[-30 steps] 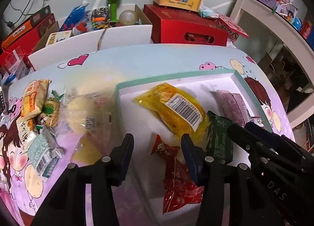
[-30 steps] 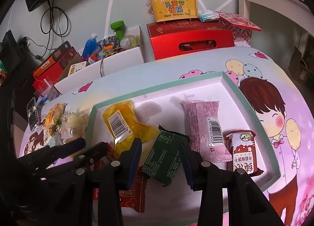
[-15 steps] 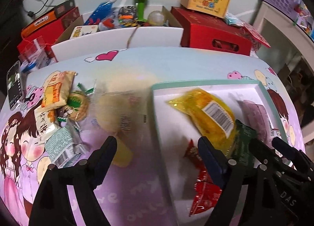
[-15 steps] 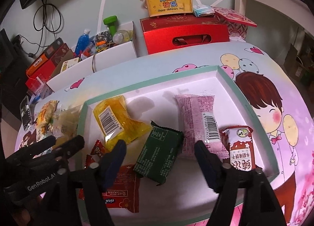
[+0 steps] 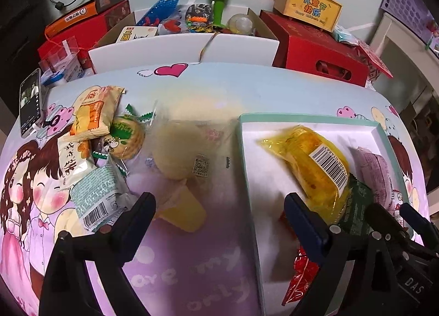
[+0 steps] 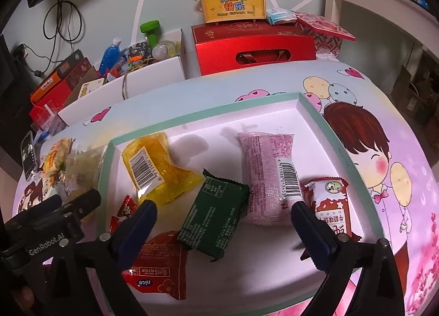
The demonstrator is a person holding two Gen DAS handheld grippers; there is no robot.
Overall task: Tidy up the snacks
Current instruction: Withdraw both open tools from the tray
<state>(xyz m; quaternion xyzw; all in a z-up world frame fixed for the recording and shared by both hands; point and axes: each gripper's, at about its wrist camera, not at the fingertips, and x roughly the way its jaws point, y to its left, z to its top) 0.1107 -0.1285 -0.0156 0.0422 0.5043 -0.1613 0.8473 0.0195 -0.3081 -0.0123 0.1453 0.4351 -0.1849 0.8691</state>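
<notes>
A white tray with a teal rim [image 6: 315, 113] [image 5: 244, 151] holds a yellow pack [image 6: 156, 170] [image 5: 315, 162], a green pack [image 6: 214, 220], a pink pack [image 6: 269, 173], a red-and-white milk snack [image 6: 332, 206] and red packs [image 6: 156, 266]. My right gripper [image 6: 223, 228] is open and empty above the green pack. My left gripper [image 5: 219, 214] is open and empty, astride the tray's left rim, above a clear bag with a pale bun [image 5: 183, 157]. Loose snacks [image 5: 93, 135] lie left of the tray.
A phone [image 5: 30, 102] lies at the table's far left edge. Behind the table stand a white box of odds and ends [image 5: 183, 47], a red gift box [image 6: 255, 47] with a yellow carton [image 6: 233, 3] on top, and red boxes [image 5: 82, 25].
Both grippers have opened wide. My left gripper has swung left, from over the red and yellow packs in the tray to over the tray's left rim and the clear bun bag.
</notes>
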